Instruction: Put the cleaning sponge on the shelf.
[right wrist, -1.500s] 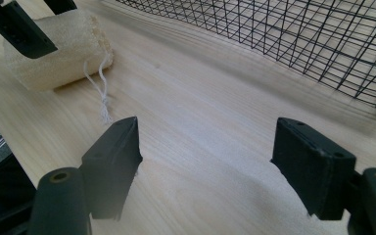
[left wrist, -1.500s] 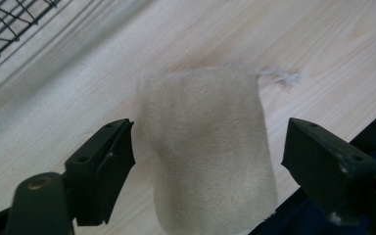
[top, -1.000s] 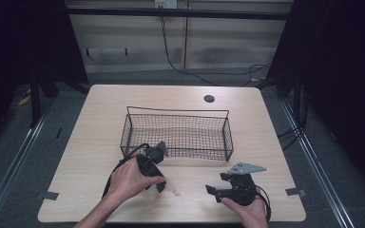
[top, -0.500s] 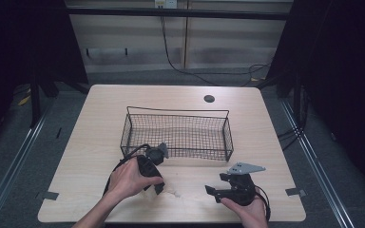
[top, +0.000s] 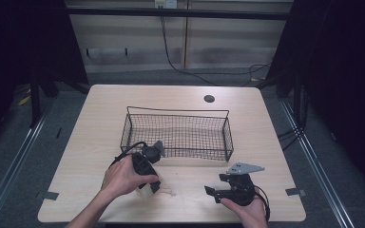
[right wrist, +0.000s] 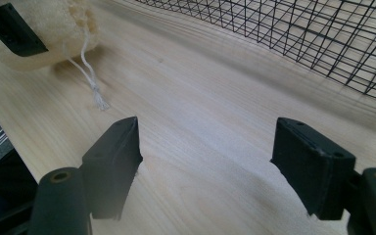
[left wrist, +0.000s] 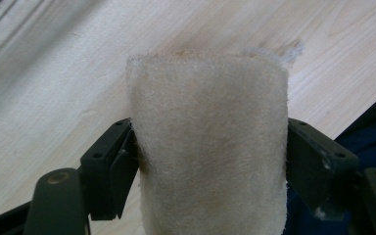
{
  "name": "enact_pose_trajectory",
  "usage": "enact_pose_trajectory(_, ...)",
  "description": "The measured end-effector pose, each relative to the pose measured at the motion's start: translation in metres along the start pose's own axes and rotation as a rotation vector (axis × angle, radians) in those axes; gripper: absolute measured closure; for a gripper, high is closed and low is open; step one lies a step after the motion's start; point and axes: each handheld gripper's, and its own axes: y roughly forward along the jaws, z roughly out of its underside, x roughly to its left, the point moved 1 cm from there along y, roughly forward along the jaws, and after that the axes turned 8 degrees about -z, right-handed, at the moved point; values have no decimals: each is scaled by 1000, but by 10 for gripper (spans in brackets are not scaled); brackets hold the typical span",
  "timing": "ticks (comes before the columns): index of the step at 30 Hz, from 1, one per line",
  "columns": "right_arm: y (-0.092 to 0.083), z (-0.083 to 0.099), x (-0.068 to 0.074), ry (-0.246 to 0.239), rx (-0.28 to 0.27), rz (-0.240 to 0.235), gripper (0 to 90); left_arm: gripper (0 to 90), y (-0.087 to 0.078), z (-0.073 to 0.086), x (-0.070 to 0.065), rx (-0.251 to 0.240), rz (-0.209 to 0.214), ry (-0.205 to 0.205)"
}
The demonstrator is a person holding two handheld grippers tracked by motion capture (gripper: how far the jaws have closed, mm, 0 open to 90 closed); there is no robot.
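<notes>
Little has moved: my left gripper (left wrist: pixel 210 161) still clamps the fuzzy roll (left wrist: pixel 209 147) near the bench's front edge; right gripper (right wrist: pixel 205 166) idles open.

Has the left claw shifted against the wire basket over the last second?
No. The left claw, shut on the cream loofah pad, sits at the same spot just before the basket's near-left corner.

My left gripper (top: pixel 153 186) has, I think, edged slightly nearer me with the cream loofah (top: pixel 145 191) clamped.
</notes>
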Motion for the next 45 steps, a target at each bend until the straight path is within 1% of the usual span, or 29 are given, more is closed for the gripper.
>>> enact_pose_trajectory(1,0,0,0,0,0,-1,260,259,-2,1,1,-7,-2,-2)
enact_pose_trajectory(5,0,0,-1,-2,-3,-1,260,259,-9,5,6,-6,0,-3)
enact_pose_trajectory(6,0,0,-1,0,-2,-1,259,259,-11,6,7,-6,6,-3)
enact_pose_trajectory(7,0,0,-1,1,-1,-1,259,259,-12,7,7,-6,8,-2)
enact_pose_trajectory(10,1,0,0,0,1,-1,259,259,-17,8,8,-5,-6,4)
enact_pose_trajectory(15,1,0,0,-3,2,-4,258,259,-23,8,9,-11,-3,10)
enact_pose_trajectory(17,1,0,0,1,2,-3,258,260,-25,8,10,-9,0,9)
enact_pose_trajectory(19,1,0,0,0,2,-5,258,259,-27,8,11,-16,13,12)
enact_pose_trajectory(21,1,0,-1,0,7,-7,258,260,-28,7,13,-10,21,21)
enact_pose_trajectory(23,1,0,0,3,13,-9,257,259,-29,7,13,-14,25,18)
enact_pose_trajectory(24,2,0,0,-3,11,-11,257,260,-30,7,13,-18,28,20)
enact_pose_trajectory(28,2,0,0,-2,13,-13,255,260,-37,7,15,-20,16,23)
enact_pose_trajectory(31,2,0,0,-3,12,-12,253,260,-42,6,17,-27,10,18)
enact_pose_trajectory(32,2,0,0,-4,11,-11,251,260,-44,7,17,-31,9,10)
enact_pose_trajectory(34,2,0,1,-2,11,-12,245,259,-47,6,18,-36,11,12)
enact_pose_trajectory(36,2,0,1,-5,15,-14,244,260,-49,5,19,-52,15,3)
enact_pose_trajectory(38,3,0,1,-5,15,-14,241,260,-51,2,19,-46,18,9)
enact_pose_trajectory(40,3,0,2,-9,13,-15,241,260,-52,1,19,-49,17,10)
enact_pose_trajectory(43,2,0,1,-5,13,-14,241,260,-57,0,19,-46,13,14)
enact_pose_trajectory(45,2,0,1,-4,14,-14,238,260,-61,0,19,-51,8,19)
